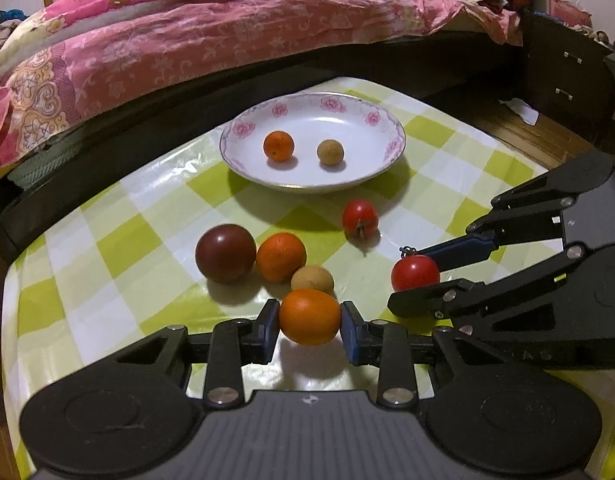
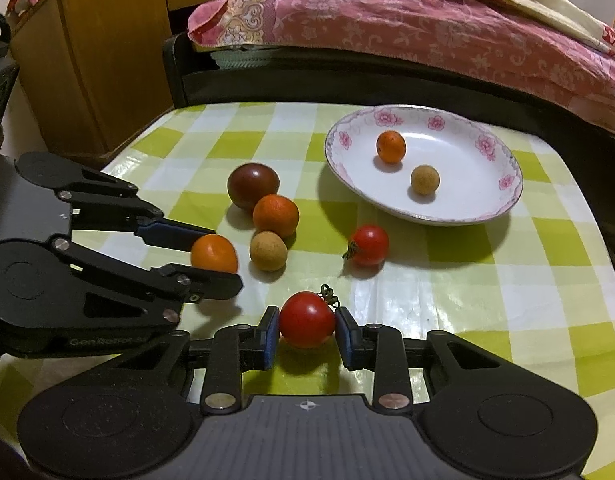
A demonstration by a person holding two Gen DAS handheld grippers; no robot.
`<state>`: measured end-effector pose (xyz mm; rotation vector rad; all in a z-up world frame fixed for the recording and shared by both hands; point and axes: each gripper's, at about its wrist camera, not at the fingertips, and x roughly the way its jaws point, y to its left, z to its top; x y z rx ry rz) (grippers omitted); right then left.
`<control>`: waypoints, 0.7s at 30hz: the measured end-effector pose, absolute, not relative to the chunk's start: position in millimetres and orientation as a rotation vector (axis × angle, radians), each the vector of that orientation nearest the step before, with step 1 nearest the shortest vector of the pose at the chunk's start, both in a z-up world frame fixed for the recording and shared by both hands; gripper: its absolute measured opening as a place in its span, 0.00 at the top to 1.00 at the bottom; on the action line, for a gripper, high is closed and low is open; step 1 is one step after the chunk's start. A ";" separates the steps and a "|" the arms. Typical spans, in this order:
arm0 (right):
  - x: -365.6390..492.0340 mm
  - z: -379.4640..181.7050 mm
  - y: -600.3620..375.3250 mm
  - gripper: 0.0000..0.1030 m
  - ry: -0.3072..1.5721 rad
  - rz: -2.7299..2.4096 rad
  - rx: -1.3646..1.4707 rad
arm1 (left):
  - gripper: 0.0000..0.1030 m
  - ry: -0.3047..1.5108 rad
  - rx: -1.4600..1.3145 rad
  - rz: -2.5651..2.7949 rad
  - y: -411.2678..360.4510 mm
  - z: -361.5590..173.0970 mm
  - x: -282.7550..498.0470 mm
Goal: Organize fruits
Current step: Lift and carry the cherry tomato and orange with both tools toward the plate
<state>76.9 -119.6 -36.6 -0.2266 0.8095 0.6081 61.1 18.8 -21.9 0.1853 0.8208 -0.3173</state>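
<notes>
My left gripper [image 1: 310,326] is shut on an orange fruit [image 1: 310,316], just above the checked tablecloth; it also shows in the right wrist view [image 2: 214,254]. My right gripper [image 2: 306,330] is shut on a red tomato [image 2: 306,319], which also shows in the left wrist view [image 1: 414,273]. A white flowered plate [image 1: 371,112] at the back holds a small orange [image 1: 278,145] and a tan longan [image 1: 330,152]. Loose on the cloth lie a dark tomato [image 1: 225,253], an orange [image 1: 280,257], a longan [image 1: 312,279] and a red tomato [image 1: 360,218].
The table [image 2: 507,280] has a green-and-white checked cloth. A bed with a pink quilt [image 1: 187,40] runs along its far edge. A wooden cabinet [image 2: 87,60] stands at the far left, a dark drawer unit [image 1: 563,76] at the far right.
</notes>
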 end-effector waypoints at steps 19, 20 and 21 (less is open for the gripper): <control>89.7 -18.1 -129.9 0.75 0.787 0.534 -0.163 | 0.62 0.747 0.176 -0.287 9.5 0.5 79.3; 90.3 -16.5 -130.0 0.74 0.782 0.531 -0.160 | 0.62 0.742 0.170 -0.286 9.7 2.7 81.3; 90.8 -14.4 -130.3 0.74 0.775 0.528 -0.159 | 0.62 0.738 0.164 -0.285 9.9 4.6 83.2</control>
